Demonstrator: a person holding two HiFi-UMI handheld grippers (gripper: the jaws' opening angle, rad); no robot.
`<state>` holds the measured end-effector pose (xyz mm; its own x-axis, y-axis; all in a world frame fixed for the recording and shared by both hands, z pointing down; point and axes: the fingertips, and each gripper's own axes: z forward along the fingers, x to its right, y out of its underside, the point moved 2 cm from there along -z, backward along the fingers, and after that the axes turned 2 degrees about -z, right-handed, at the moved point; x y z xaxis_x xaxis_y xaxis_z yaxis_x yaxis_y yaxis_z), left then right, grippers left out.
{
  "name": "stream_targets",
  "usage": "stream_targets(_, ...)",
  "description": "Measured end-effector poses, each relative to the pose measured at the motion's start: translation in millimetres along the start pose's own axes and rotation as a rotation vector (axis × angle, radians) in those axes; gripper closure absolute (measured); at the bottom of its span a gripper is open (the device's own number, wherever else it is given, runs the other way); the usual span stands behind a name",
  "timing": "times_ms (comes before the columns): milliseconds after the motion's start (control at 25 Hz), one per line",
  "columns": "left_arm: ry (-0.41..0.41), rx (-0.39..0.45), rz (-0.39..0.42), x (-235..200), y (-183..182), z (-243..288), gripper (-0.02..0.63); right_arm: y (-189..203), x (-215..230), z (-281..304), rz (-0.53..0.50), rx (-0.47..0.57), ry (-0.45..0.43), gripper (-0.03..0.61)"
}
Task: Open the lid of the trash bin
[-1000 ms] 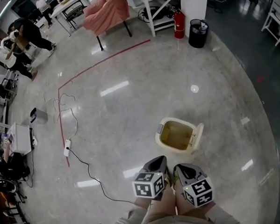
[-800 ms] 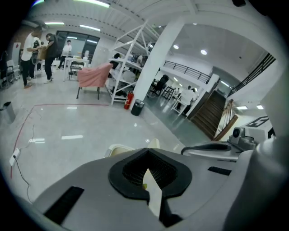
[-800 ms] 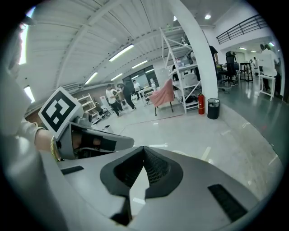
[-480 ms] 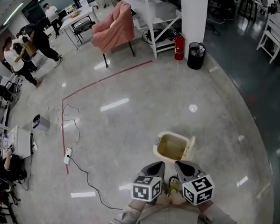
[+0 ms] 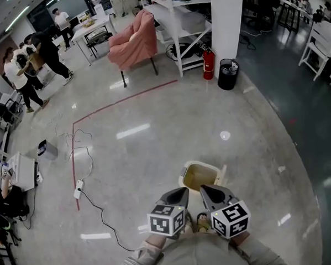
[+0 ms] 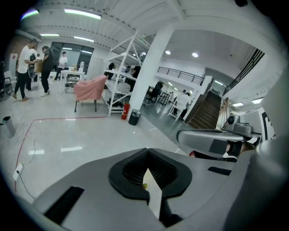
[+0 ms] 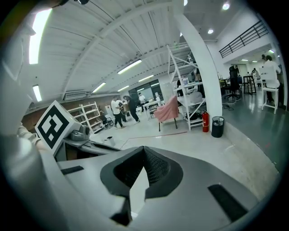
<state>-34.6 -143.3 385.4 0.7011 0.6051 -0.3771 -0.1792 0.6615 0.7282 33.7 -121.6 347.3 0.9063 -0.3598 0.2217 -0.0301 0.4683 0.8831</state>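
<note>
A small cream trash bin [image 5: 199,177] stands on the floor just ahead of me, its inside showing and its lid [image 5: 222,175] tipped up at its right side. My left gripper [image 5: 182,190] and right gripper [image 5: 203,188] are held side by side close to my body, just short of the bin and not touching it. Both are shut with nothing between the jaws. In the left gripper view the left gripper [image 6: 146,149] points out across the room, and in the right gripper view the right gripper [image 7: 143,148] does the same; neither shows the bin.
A black waste can [image 5: 228,74] and a red fire extinguisher [image 5: 208,64] stand by a white pillar at the back. A pink chair [image 5: 134,36] and white shelving [image 5: 177,13] are beyond. A cable with power strip [image 5: 78,188] lies left; people [image 5: 31,61] stand far left.
The head view has lifted and drawn back, so the open bin looks smaller and lies closer to the gripper tips. Both grippers stay shut near my body.
</note>
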Motion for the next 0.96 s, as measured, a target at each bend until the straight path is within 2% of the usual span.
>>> stream_targets(480, 0.016, 0.027, 0.012, -8, -18, 4, 0.611, -13, 4, 15, -0.036, 0.017, 0.013, 0.581)
stream_targets(960, 0.032, 0.024, 0.006, -12, -18, 6, 0.611, -7, 2, 15, -0.025, 0.011, 0.026, 0.581)
